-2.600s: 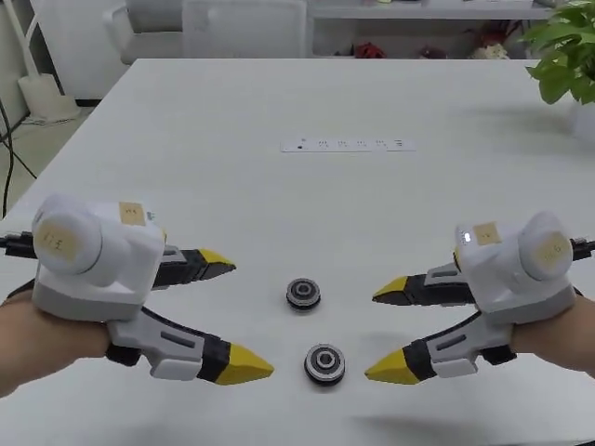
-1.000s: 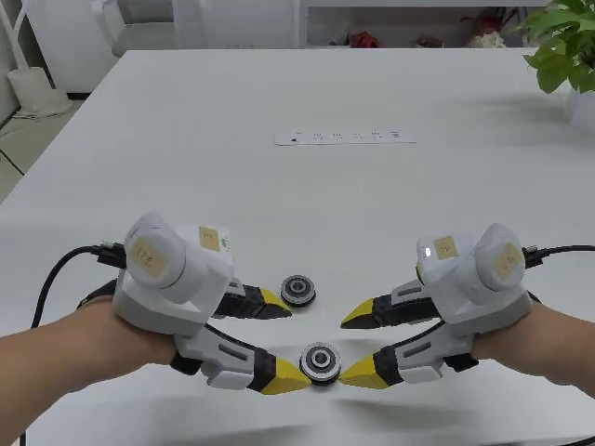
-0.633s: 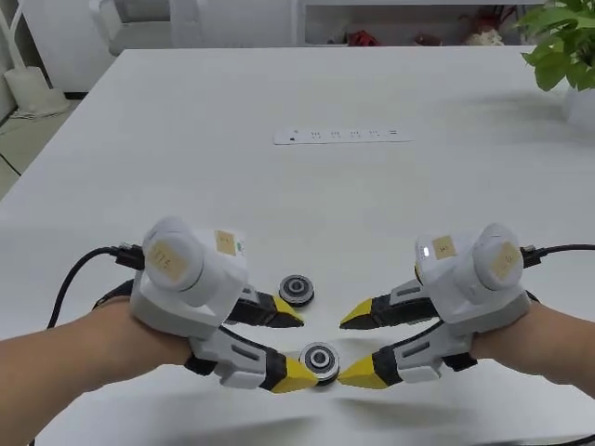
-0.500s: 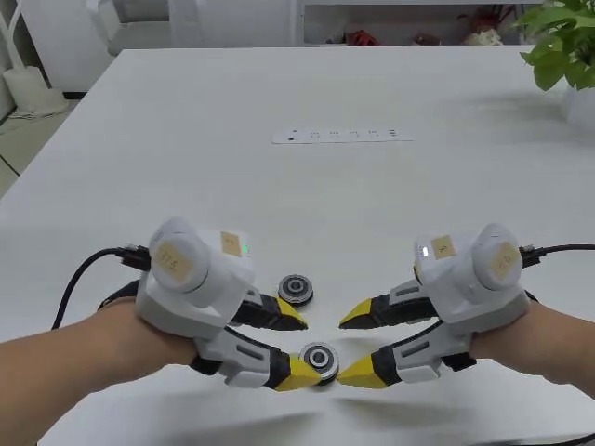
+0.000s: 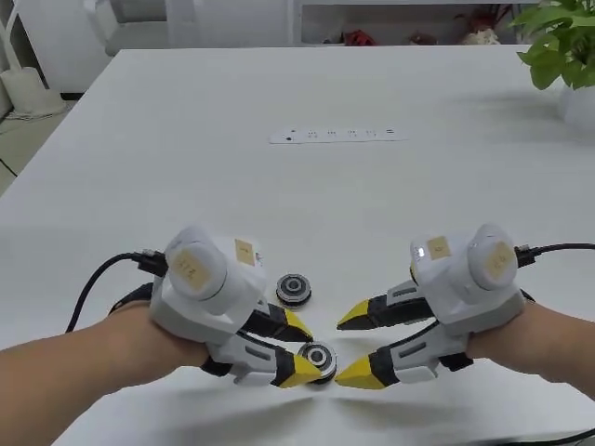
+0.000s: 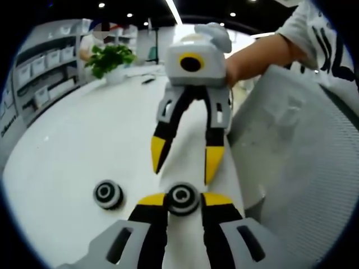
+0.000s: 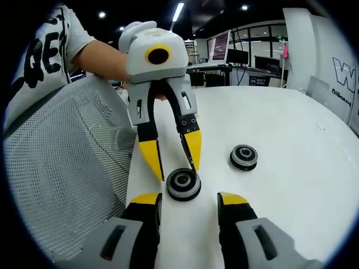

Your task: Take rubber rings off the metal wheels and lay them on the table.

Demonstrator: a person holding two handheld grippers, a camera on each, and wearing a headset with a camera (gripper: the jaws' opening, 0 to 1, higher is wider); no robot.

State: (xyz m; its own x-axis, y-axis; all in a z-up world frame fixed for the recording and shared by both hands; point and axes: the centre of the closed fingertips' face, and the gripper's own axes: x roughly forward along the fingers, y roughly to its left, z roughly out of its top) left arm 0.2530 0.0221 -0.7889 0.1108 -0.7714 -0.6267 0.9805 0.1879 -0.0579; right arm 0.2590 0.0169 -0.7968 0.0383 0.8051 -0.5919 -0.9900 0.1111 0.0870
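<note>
**Two wheels, one pinched near the table's edge**

Two metal wheels lie on the white table, each with a dark rubber ring around it. The near wheel sits between the tips of the left gripper. In the left gripper view, the yellow pads press against either side of it – a grasp, jaws drawn in.

The table's edge runs close behind both grippers, and a mesh chair back rises just past it. Ahead of the jaws the tabletop lies wide and bare.

The right gripper faces the left one tip to tip. Its jaws are spread wide and hold nothing, and the near wheel is just ahead of its tips without touching them. Both hands hold the grippers low, jaws nearly level with the table.

The far wheel rests just beyond the left gripper's upper jaw, apart from it. A socket strip is set in the table well ahead of both grippers – a potted plant stands far off past the right one. A black cable trails behind the left gripper.
</note>
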